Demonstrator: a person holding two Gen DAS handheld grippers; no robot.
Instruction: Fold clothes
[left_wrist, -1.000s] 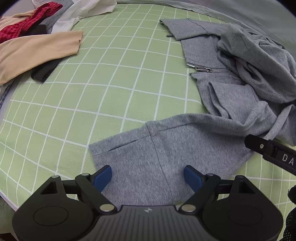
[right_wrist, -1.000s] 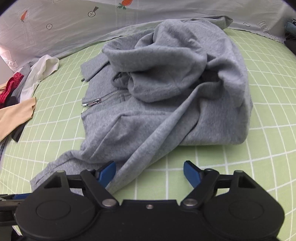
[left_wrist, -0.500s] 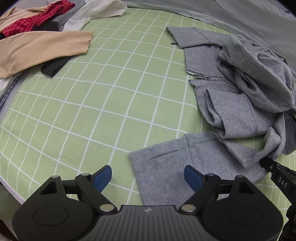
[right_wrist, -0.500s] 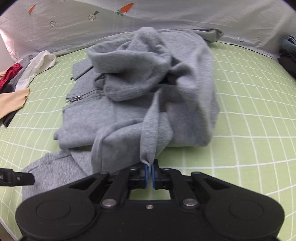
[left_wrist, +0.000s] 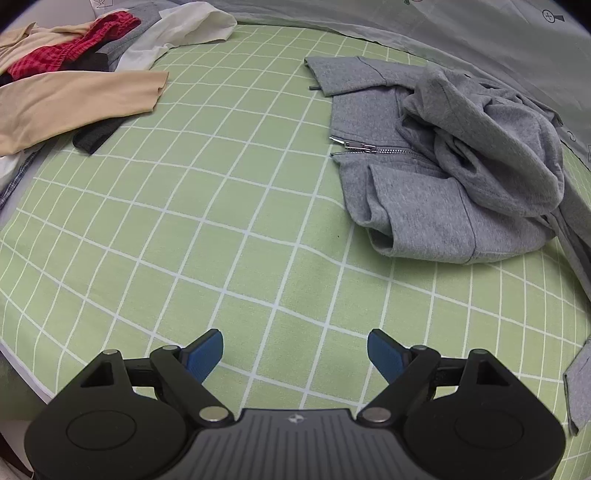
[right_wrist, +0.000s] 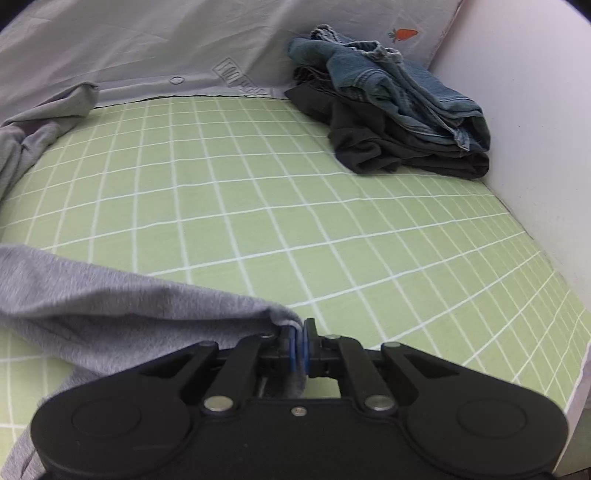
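Note:
A grey zip hoodie (left_wrist: 443, 177) lies crumpled on the green checked sheet at the right of the left wrist view, its zipper (left_wrist: 369, 147) facing left. My left gripper (left_wrist: 295, 356) is open and empty above bare sheet, well short of the hoodie. My right gripper (right_wrist: 299, 347) is shut on a grey edge of the hoodie (right_wrist: 122, 299), which stretches away to the left in the right wrist view. A strip of that cloth (left_wrist: 576, 384) shows at the left wrist view's right edge.
A pile of beige, red, white and dark clothes (left_wrist: 74, 85) lies at the far left. Folded jeans on dark garments (right_wrist: 399, 110) sit at the far right by a white wall (right_wrist: 517, 129). A grey printed sheet (right_wrist: 184, 48) runs along the back.
My right gripper closed on the hoodie's edge and swung right, pulling the cloth out from in front of the left gripper. The left gripper stayed open.

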